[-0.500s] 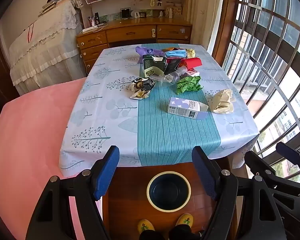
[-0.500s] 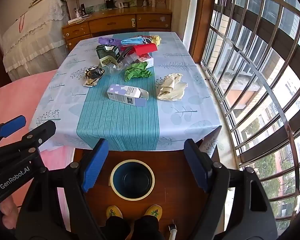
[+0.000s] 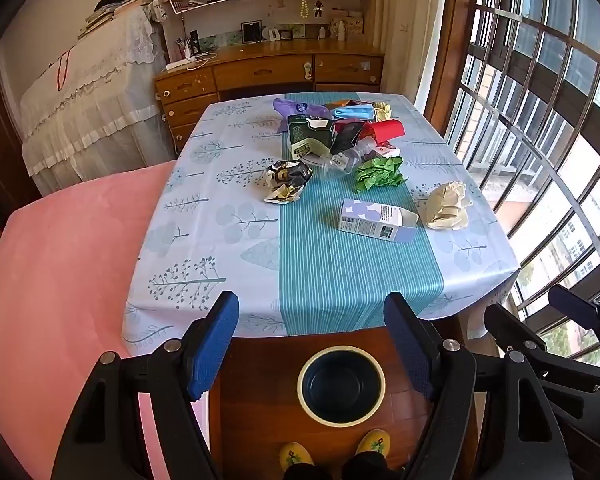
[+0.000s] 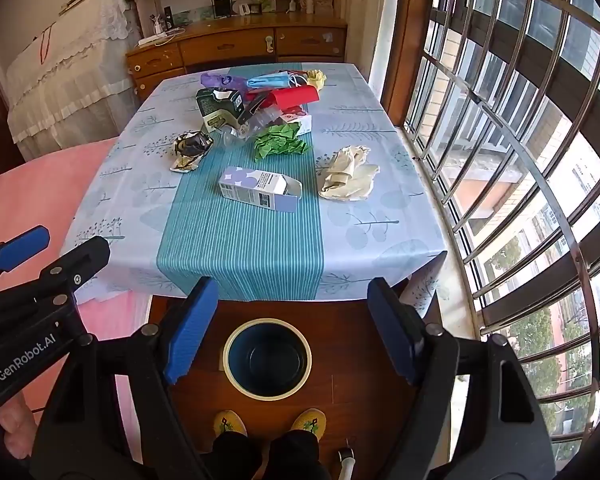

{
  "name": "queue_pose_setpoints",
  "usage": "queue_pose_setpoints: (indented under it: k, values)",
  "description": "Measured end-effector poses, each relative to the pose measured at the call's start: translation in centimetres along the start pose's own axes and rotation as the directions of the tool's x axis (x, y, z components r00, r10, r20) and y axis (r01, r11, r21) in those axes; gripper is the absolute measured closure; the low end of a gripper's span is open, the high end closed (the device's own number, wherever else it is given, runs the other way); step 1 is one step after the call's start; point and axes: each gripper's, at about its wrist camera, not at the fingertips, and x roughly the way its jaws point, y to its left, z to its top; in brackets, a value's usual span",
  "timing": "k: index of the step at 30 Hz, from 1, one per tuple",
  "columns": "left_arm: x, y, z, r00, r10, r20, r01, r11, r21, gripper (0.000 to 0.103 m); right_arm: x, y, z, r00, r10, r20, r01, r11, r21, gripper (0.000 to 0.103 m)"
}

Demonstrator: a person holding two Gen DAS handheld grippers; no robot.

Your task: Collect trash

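Left gripper (image 3: 312,344): jaws wide apart, nothing between them, held above the floor in front of the table.
Right gripper (image 4: 292,330): jaws spread wide, empty, beside the left one.
Bin (image 4: 267,360): round, dark inside, cream rim, on the wooden floor below the table's near edge.
Trash: scattered on the table (image 3: 204,248); lilac carton (image 3: 378,221) lying on the teal stripe, beige crumpled paper (image 3: 448,206) right of it, green paper (image 3: 380,174) and foil wrapper (image 3: 286,180) farther back, piled cartons behind.
Person: yellow slippers (image 4: 230,422) near the bin.
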Motion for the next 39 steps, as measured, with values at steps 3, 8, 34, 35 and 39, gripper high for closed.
queue_pose_setpoints:
  k: [3,8,34,35,39]
  values:
    - [-0.5,-0.1,-0.1,1.0,0.004,0.004,-0.004,1.0,0.001,0.027,0.0,0.1,0.0,1.0,0.001,0.0,-0.001,1.0,0.0,0.028]
    - [-0.6,-0.2,-0.1,1.0,0.003,0.004,-0.003,1.0,0.002,0.027,-0.2,0.2,-0.1,1.0,0.0,0.0,0.0,1.0,0.0,0.028]
    - [-1.8,-0.1,-1.0,1.0,-0.012,0.006,0.012,1.0,0.001,0.027,-0.8,0.5,-0.9,1.0,0.003,0.002,-0.003,1.0,0.004,0.029]
    - [-1.8,-0.1,-1.0,1.0,-0.014,0.006,0.014,1.0,0.002,0.027,-0.8,0.4,-0.7,1.0,0.002,0.002,-0.002,1.0,0.006,0.029]
    - [-2.1,0.0,-1.1,1.0,-0.024,0.008,0.024,1.0,0.009,0.027,-1.0,1.0,-1.2,1.0,0.0,0.002,0.0,1.0,0.009,0.029]
